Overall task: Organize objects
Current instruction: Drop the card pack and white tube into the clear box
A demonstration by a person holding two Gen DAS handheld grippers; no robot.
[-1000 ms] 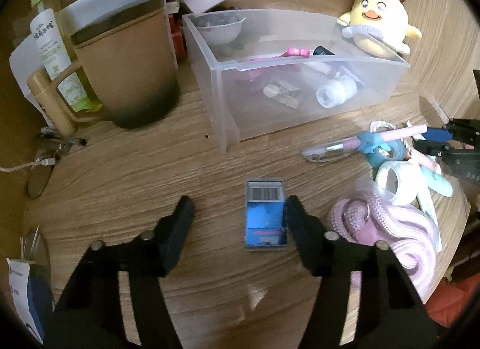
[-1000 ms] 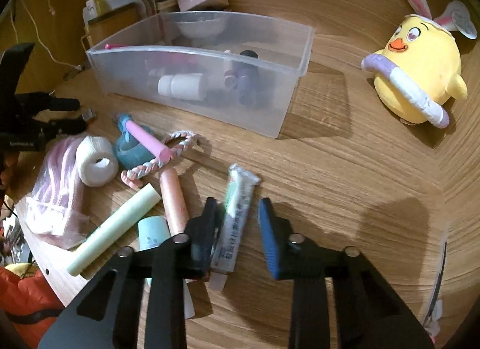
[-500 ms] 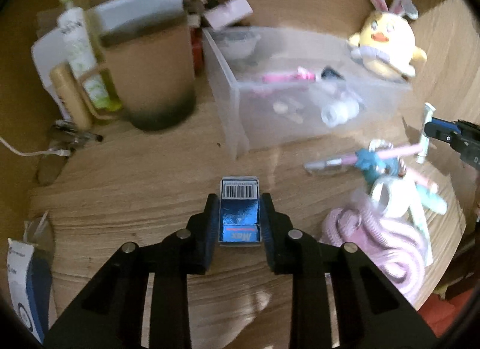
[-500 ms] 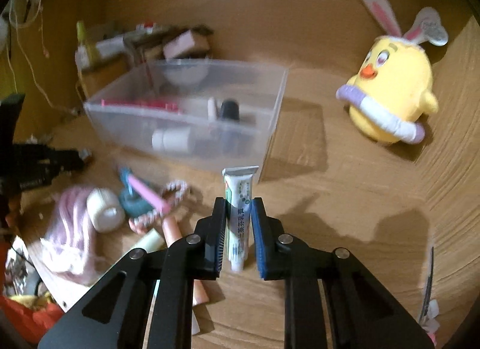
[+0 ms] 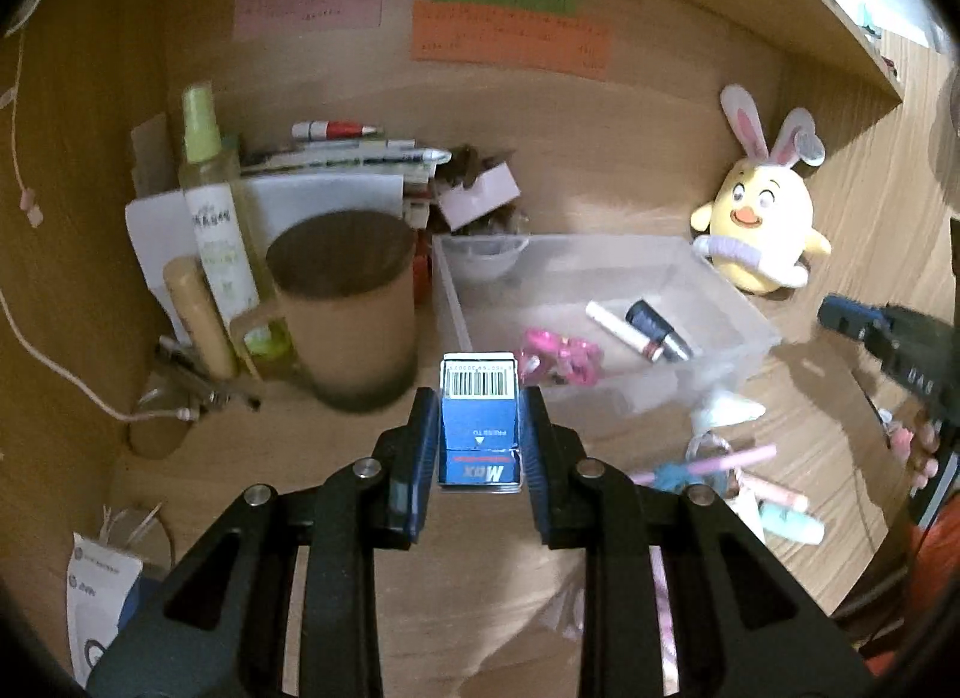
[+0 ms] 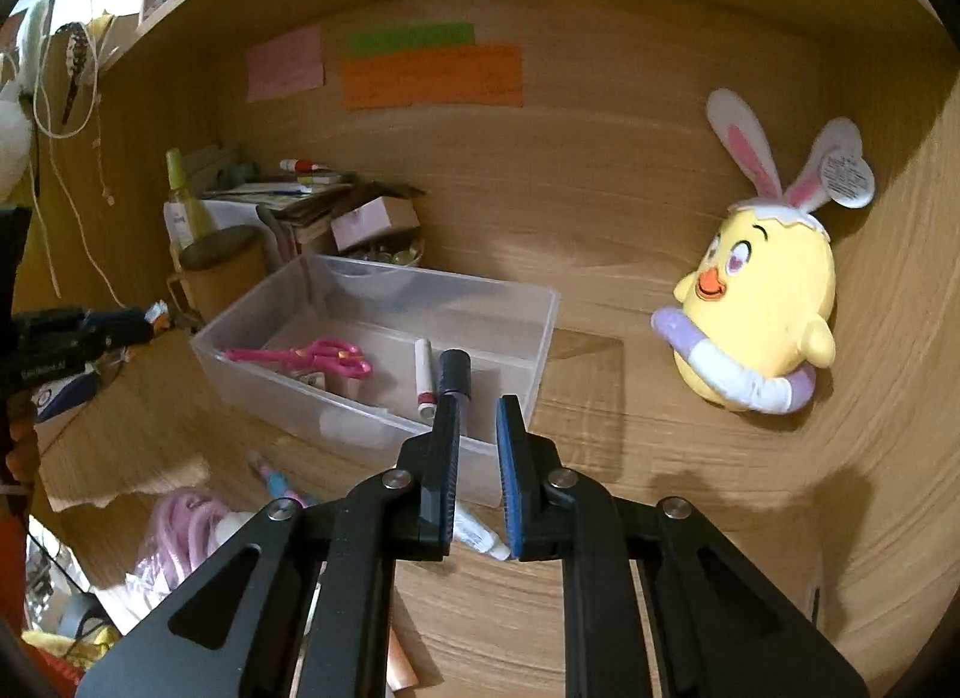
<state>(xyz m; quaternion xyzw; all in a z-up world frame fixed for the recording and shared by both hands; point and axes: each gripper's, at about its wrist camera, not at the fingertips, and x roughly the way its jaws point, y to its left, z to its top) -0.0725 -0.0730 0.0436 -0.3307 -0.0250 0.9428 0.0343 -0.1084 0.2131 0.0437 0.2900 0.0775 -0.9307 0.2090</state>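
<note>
Here, left wrist view: my left gripper (image 5: 479, 428) is clamped on the blue box (image 5: 479, 419), barcode end forward, raised off the desk (image 5: 198, 476) in front of the clear bin (image 5: 729, 311), which holds pink scissors (image 5: 558, 353), a white tube and a dark lipstick; the brown mug (image 5: 345, 308) stands just left of the bin. Right wrist view: my right gripper (image 6: 478, 446) sits at a narrow gap above the near wall of the clear bin (image 6: 546, 326) with nothing between its fingers. A white toothpaste tube (image 6: 480, 536) lies on the desk below it, outside the bin, and the yellow plush chick (image 6: 762, 308) stands well to the right.
</note>
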